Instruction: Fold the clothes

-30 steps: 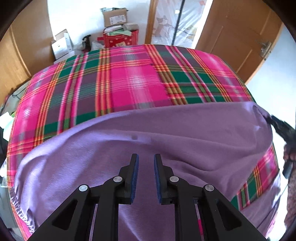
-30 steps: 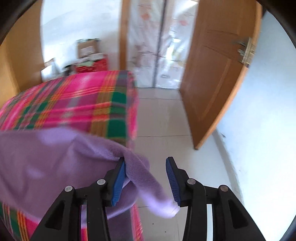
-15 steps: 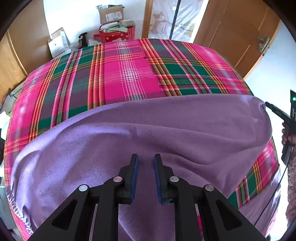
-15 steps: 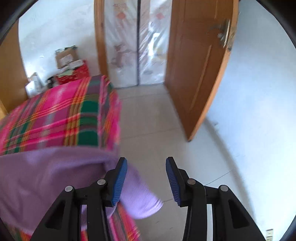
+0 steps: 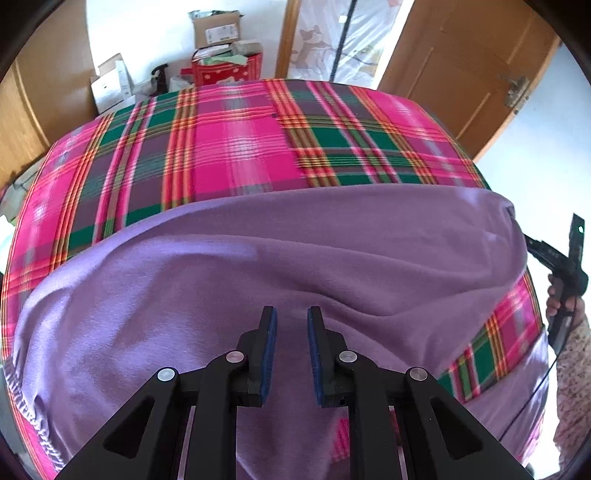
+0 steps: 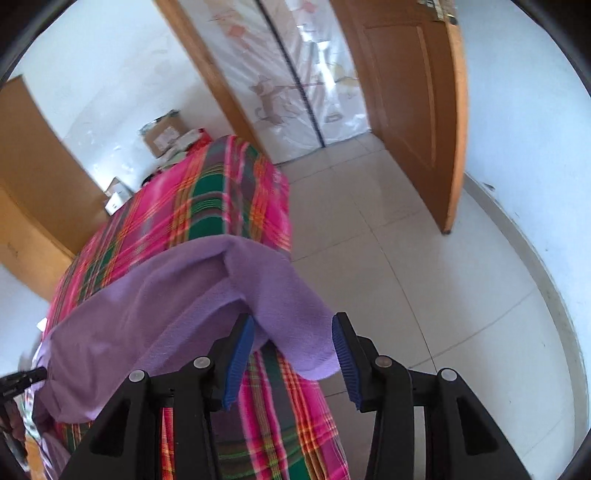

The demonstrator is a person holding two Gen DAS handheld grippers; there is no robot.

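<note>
Pink, green and orange plaid cloth (image 5: 236, 155) covers the table, which stands in a white-walled room with a tiled floor (image 6: 399, 258). On it lies the purple fleece garment (image 5: 295, 258), spread over the near half of the table, with one end hanging off the edge beside the floor. How the garment is shaped, whether sleeve or hem, cannot be told; its lower part is cut off by the frame and by the gripper bodies.

Above the garment's middle, the left gripper (image 5: 291, 350) points down with a narrow gap between its blue pads; purple fabric shows through that gap, but whether the pads pinch it or hover above it cannot be made out.

At the overhanging end, the right gripper (image 6: 293, 350) has its jaws spread wide, having just opened further; the purple fold droops between them, near the left pad and clear of the other, so nothing is clamped. From the left wrist view, a hand (image 5: 561, 299) at the frame edge holds that gripper's handle, with a patterned sleeve below it.

Beyond the table stand cardboard boxes (image 5: 218, 31) and a red container (image 5: 225, 74); the box label is too small to read. A wooden door (image 6: 413, 110) stands open beside a plastic-covered doorway (image 6: 295, 74) with a cartoon print, blurred.
</note>
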